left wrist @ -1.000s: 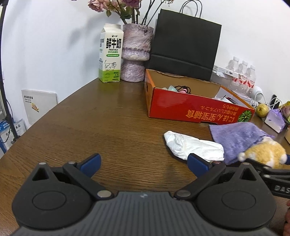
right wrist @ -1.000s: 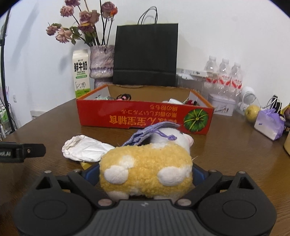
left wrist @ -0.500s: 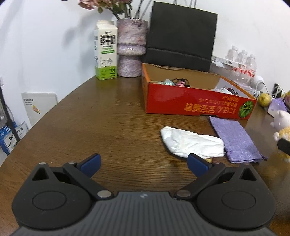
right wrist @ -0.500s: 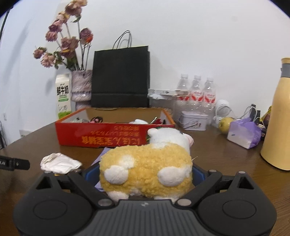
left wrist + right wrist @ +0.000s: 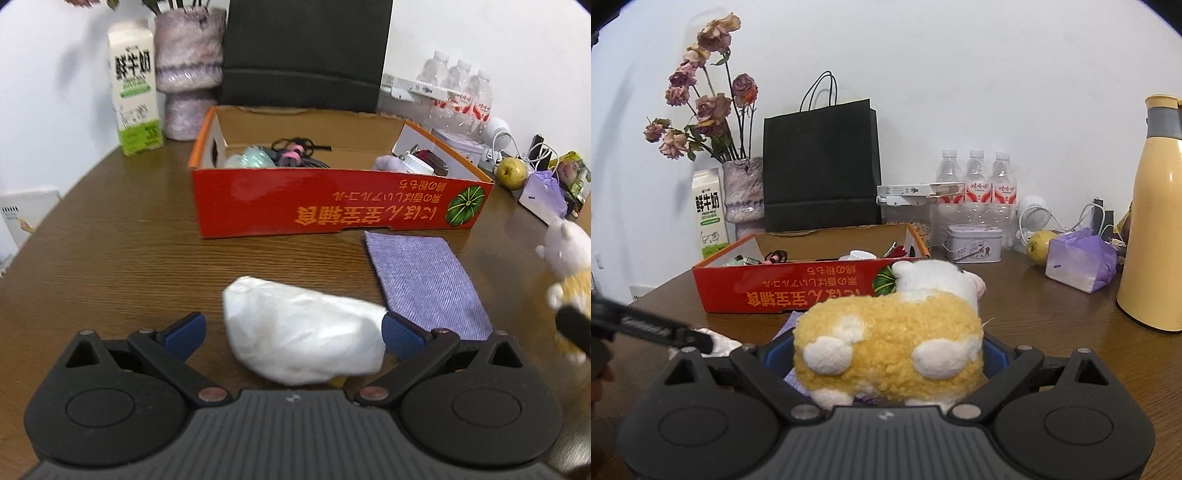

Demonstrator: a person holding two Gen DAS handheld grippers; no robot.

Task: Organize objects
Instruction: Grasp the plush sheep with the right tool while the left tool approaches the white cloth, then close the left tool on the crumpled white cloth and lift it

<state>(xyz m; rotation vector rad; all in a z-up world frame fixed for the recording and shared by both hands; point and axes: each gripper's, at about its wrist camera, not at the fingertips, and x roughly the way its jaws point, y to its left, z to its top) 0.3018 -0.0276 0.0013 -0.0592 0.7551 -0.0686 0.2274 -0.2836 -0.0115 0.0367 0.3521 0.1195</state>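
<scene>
Meanwhile the left gripper hung low over the near edge of the wooden table with its jaws spread wide, the blue fingertips flanking a crumpled white bag that lay between them; whether the right-hand tip touched the bag could not be told. Just beyond the bag, toward the right edge, a purple cloth lay flat on the table, its far end close to the red cardboard box. That box sat toward the back of the table and held hair ties and other small items. Behind it stood a black paper bag, a vase and a milk carton near the far left edge.

The right gripper was clamped on a yellow and white plush toy, held above the table in front of the box. A yellow flask stood by the right edge, with water bottles at the back.
</scene>
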